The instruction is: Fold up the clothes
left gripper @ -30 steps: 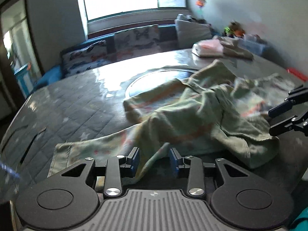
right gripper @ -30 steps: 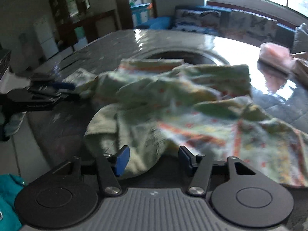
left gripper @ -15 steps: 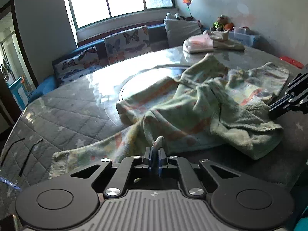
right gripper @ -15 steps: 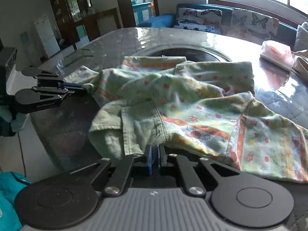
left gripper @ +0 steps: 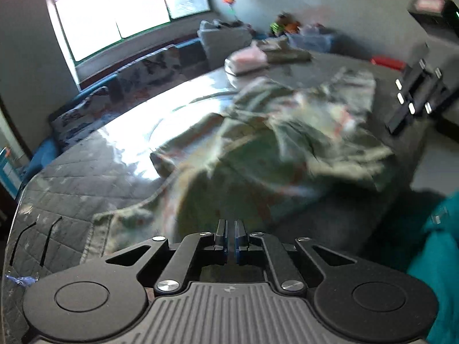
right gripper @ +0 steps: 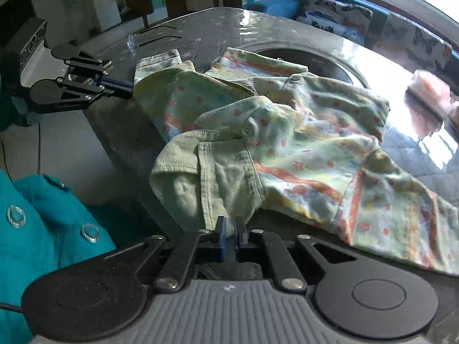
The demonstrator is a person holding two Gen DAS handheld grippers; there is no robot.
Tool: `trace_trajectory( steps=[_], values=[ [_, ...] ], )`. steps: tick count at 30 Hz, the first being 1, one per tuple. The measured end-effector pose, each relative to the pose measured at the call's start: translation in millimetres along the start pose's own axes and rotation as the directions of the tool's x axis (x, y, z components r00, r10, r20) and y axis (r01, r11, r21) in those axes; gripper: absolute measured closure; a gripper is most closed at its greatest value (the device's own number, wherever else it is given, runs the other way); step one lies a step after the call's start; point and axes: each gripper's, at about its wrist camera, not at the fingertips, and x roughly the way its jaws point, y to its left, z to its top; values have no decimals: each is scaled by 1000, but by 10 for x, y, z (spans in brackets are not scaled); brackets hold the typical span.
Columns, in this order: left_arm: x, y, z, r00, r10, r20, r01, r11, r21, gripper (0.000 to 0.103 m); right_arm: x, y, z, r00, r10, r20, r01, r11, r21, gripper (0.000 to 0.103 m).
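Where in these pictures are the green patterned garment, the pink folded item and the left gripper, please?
green patterned garment (right gripper: 287, 154): right wrist view, on its printed middle.
pink folded item (left gripper: 248, 57): left wrist view, on its top.
left gripper (right gripper: 123, 86): right wrist view, at its closed fingertips by the garment's edge.

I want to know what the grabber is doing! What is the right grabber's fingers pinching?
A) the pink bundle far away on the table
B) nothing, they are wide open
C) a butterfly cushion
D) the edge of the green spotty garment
D: in the right wrist view the right gripper has its fingers closed on the ribbed hem of the green garment, while the pink bundle lies far off on the table.
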Motion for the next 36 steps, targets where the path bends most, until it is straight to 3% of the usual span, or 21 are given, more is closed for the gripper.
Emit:
trace_trajectory(
  steps=[2,4,7,11,12,17,21,23,25,27,28,29,30,33,36],
  values=[
    [-2,-10,-33,1000,-13,-24,13,1000,10,98,-51,-30,37,999,-22,29,22,1000,-3,93],
    [7,94,-32,999,28,-21,-29,998,-47,96,-78,-73,96,996,-52,70,51,999,8,75],
    [21,251,-30,996,90,-21,-92,987,-132,91,-5,-141,192,989,-70,129,66,997,33,64],
    [39,460,-28,985,171,-29,-172,955,-243,77,227,-178,256,987,-78,141,72,996,46,54],
    [59,517,-31,981,191,-35,-194,944,-266,69,287,-186,269,987,-80,142,74,996,49,52],
    [323,842,-82,950,293,-108,-313,893,-325,55,490,-272,274,983,-112,143,99,990,99,44],
    [535,1102,-123,914,368,-171,-405,838,-364,39,550,-330,239,982,-128,137,112,986,124,40],
    [641,1232,-143,893,402,-203,-451,807,-381,37,558,-352,221,982,-133,134,114,984,135,40],
    [735,1345,-166,874,429,-230,-486,779,-396,37,555,-361,210,982,-137,134,117,983,142,37],
    [766,1371,-202,880,418,-224,-474,777,-415,43,550,-366,207,980,-144,135,125,982,145,34],
    [755,1381,-210,894,393,-215,-448,784,-429,52,547,-371,209,980,-148,136,128,981,146,33],
    [738,1379,-217,908,365,-206,-419,793,-442,73,549,-376,214,979,-151,137,130,980,147,32],
    [722,1359,-221,912,357,-204,-411,797,-442,83,555,-381,220,979,-152,138,131,980,148,30],
    [663,1277,-253,900,380,-212,-436,795,-422,91,573,-395,236,978,-156,141,134,980,150,26],
    [526,1233,-314,880,413,-235,-475,760,-443,94,594,-407,247,977,-157,141,136,979,150,25]
  ],
)
